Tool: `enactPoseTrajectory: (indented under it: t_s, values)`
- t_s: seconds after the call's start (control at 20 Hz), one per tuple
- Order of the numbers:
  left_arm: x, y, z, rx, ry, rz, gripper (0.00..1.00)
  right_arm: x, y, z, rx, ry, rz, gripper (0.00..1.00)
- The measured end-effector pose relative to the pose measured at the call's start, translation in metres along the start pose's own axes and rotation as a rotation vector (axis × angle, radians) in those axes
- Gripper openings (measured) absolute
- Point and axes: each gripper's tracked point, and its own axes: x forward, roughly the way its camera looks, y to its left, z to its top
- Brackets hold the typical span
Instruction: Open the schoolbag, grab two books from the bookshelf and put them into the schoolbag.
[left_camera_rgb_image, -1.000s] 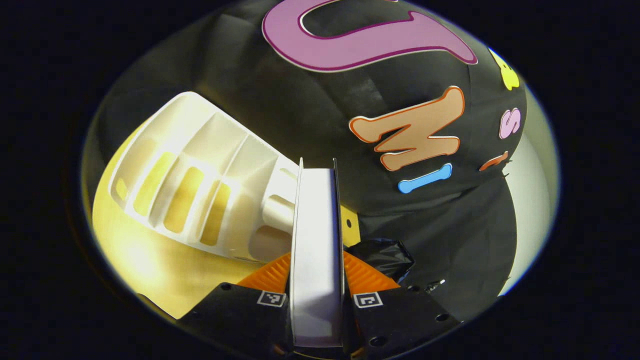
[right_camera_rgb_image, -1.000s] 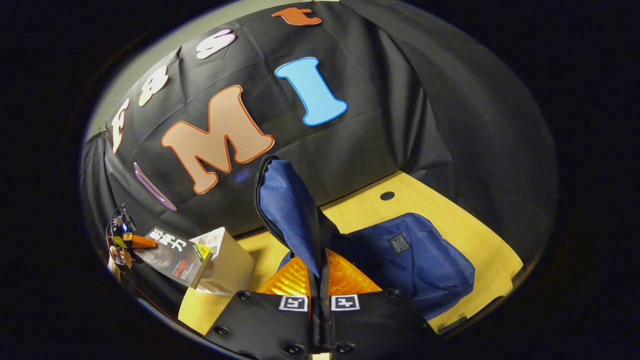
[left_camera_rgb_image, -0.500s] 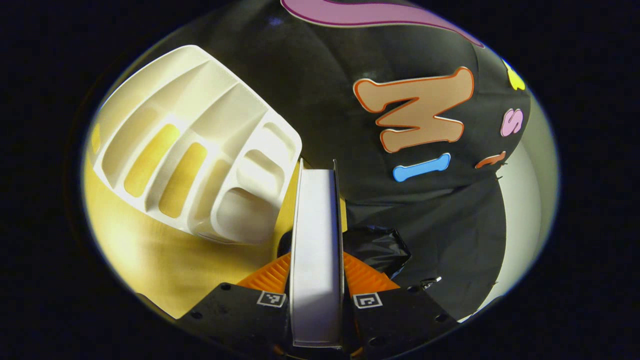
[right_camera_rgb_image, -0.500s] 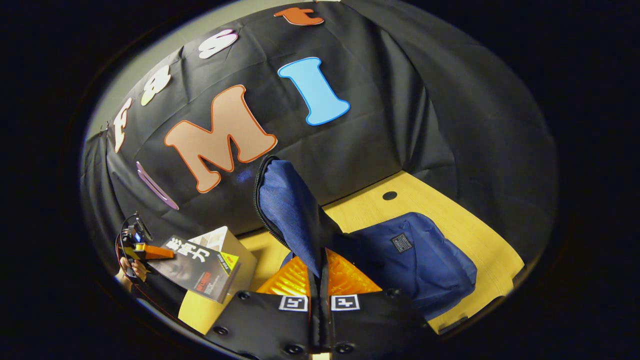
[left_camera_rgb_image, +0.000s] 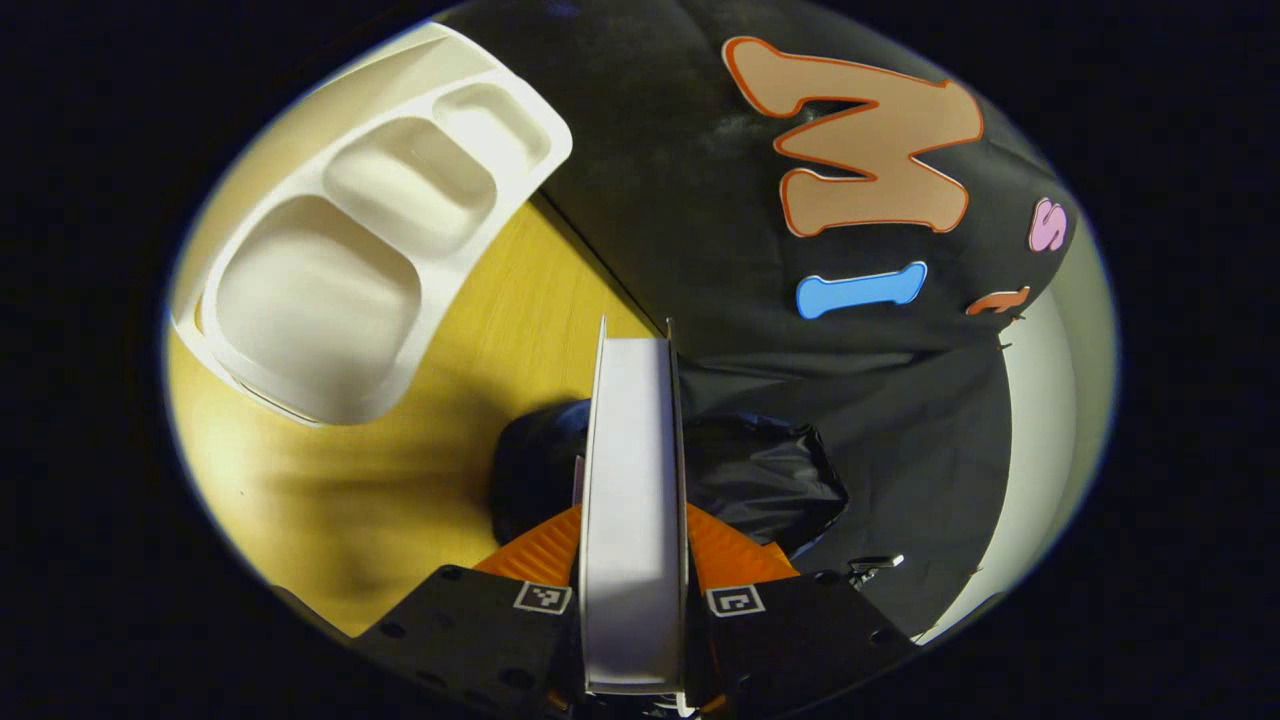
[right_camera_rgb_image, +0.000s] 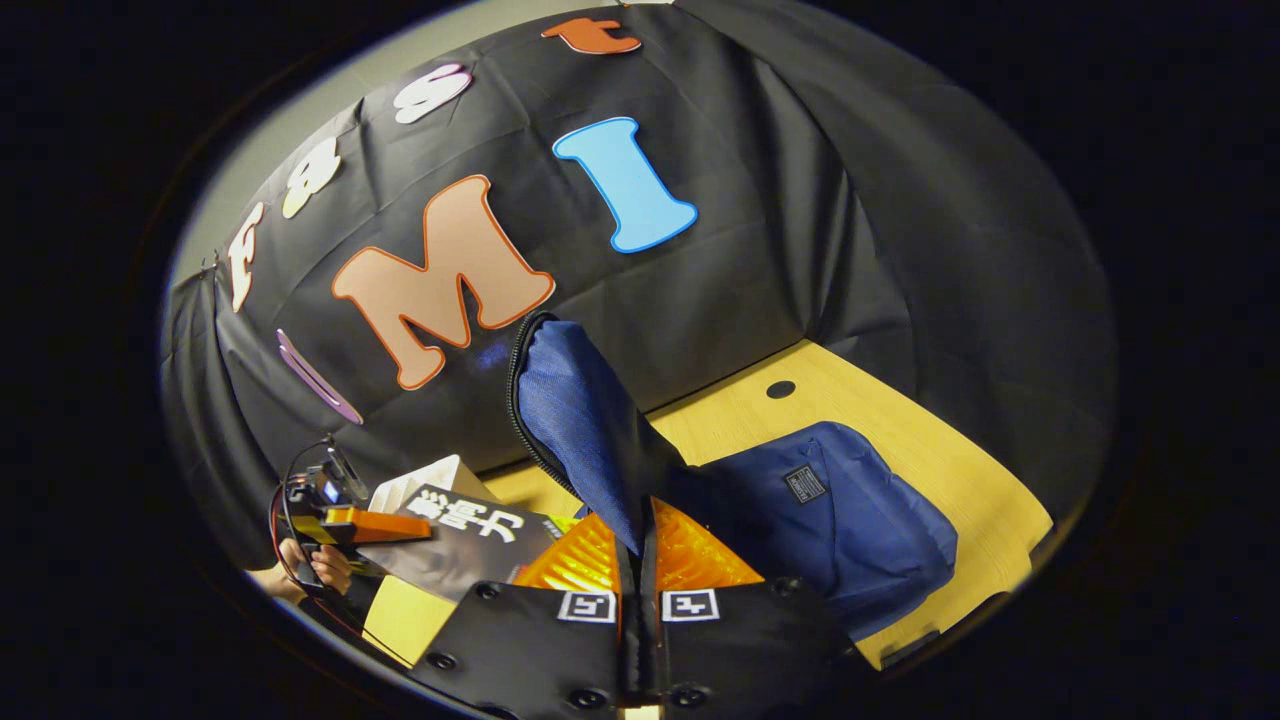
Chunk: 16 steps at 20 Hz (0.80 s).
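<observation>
Left gripper view: left gripper (left_camera_rgb_image: 632, 560) is clamping a book (left_camera_rgb_image: 632, 500) edge-on above the table (left_camera_rgb_image: 400, 500), white bookshelf (left_camera_rgb_image: 360, 240) far left. Right gripper view: right gripper (right_camera_rgb_image: 640, 570) is pinching the schoolbag (right_camera_rgb_image: 830, 520) flap (right_camera_rgb_image: 570, 420) up; bag open, no book inside visible yet.

On the table (right_camera_rgb_image: 930, 450), the bookshelf (right_camera_rgb_image: 425, 478) stands left of the schoolbag (right_camera_rgb_image: 840, 520), both before the cloth wall (right_camera_rgb_image: 760, 230).

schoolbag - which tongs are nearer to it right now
Right. The right tongs are clamped on the schoolbag's raised flap; the left tongs, holding a book, are off to its side.
</observation>
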Motion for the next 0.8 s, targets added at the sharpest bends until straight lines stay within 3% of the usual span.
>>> enactPoseTrajectory:
  t_s: [0.2, 0.8]
  values:
    - [0.035, 0.006, -0.023, -0.038, 0.028, 0.017, 0.35, -0.002, 0.000, 0.000, 0.000, 0.001, 0.012, 0.04]
    - [0.112, 0.006, -0.064, -0.181, 0.033, -0.025, 0.36, -0.003, 0.001, 0.005, 0.007, 0.005, 0.040, 0.04]
